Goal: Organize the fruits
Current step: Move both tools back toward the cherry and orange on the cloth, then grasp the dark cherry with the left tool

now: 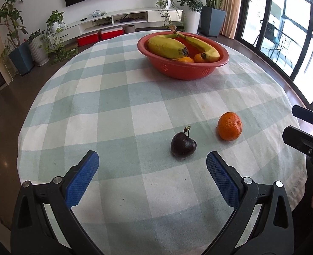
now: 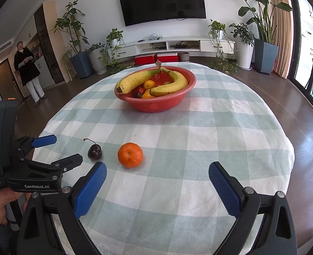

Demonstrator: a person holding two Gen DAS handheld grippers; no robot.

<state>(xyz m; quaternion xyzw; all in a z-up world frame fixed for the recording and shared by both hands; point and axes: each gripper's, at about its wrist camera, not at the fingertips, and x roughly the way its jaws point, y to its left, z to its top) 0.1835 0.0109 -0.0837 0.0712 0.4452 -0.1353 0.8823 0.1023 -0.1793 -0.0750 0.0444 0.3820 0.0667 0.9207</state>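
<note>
Fruit sorting judged mostly done, with two pieces left outside the bowl

Two bananas (image 2: pixel 154 82) and several small oranges are already seen inside the red bowl (image 2: pixel 156 106), which stands toward the far side of the checked surface (image 2: pixel 198 138); a loose mandarin (image 2: pixel 130 154) and a dark cherry (image 2: pixel 94 152) are still found on the cloth near the front edge, just beside each other but apart, and well apart from the bowl. The left tool (image 1: pixel 152 163) is held released, its blue pads spread wide with the cherry just ahead of them and nothing gripped; the right tool (image 2: pixel 157 174) is likewise held released and empty, with the mandarin just ahead of its left pad. Both remaining fruits are judged still to be lifted and carried to the bowl
</note>
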